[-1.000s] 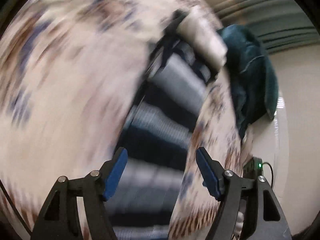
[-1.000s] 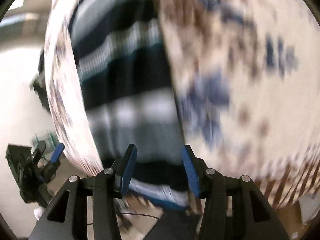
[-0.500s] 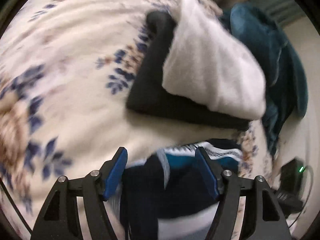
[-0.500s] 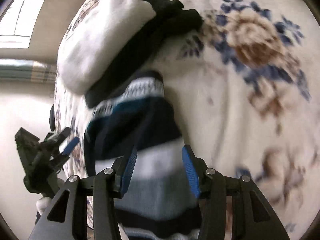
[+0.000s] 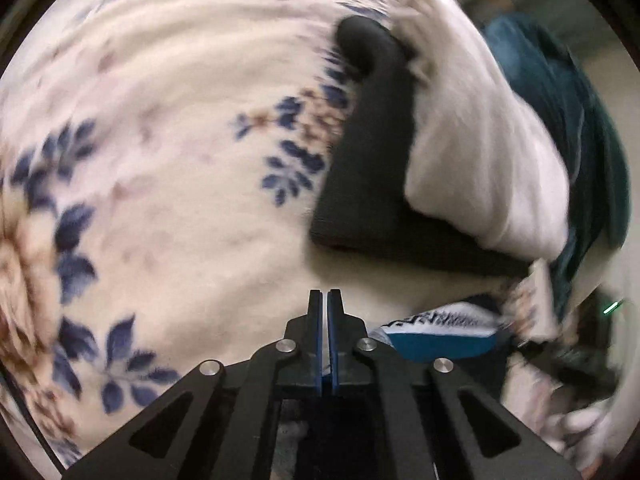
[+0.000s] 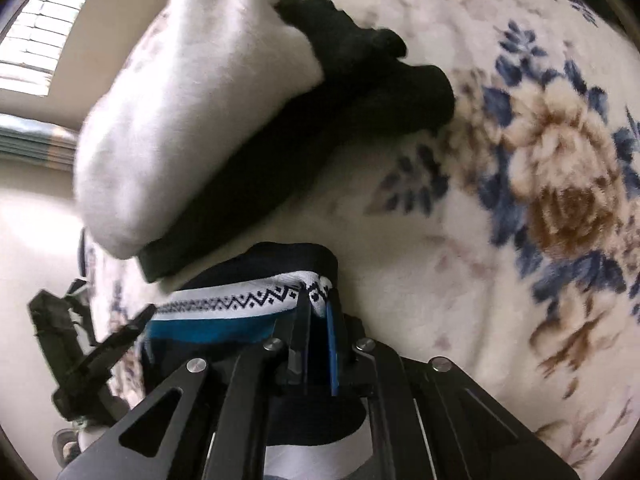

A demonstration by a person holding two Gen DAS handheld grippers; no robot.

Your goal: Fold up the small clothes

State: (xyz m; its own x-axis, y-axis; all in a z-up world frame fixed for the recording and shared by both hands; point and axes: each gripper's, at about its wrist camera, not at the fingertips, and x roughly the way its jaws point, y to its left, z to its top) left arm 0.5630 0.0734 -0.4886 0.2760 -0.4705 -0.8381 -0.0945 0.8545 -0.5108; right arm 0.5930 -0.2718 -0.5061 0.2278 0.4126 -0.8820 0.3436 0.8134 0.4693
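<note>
Garments three, striped [image 6: 240, 312], black [image 6: 320, 128], white [image 6: 192, 92]

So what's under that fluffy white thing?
A black folded garment lies under the white folded garment, sticking out along its edge. Both rest on the floral blanket. How far the black one reaches underneath is covered.

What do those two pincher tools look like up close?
Both the left gripper and the right gripper are matte black plastic frames with triangle-shaped cutouts, round silver bolts at the joints, and thin blue pads lining the fingers.
</note>
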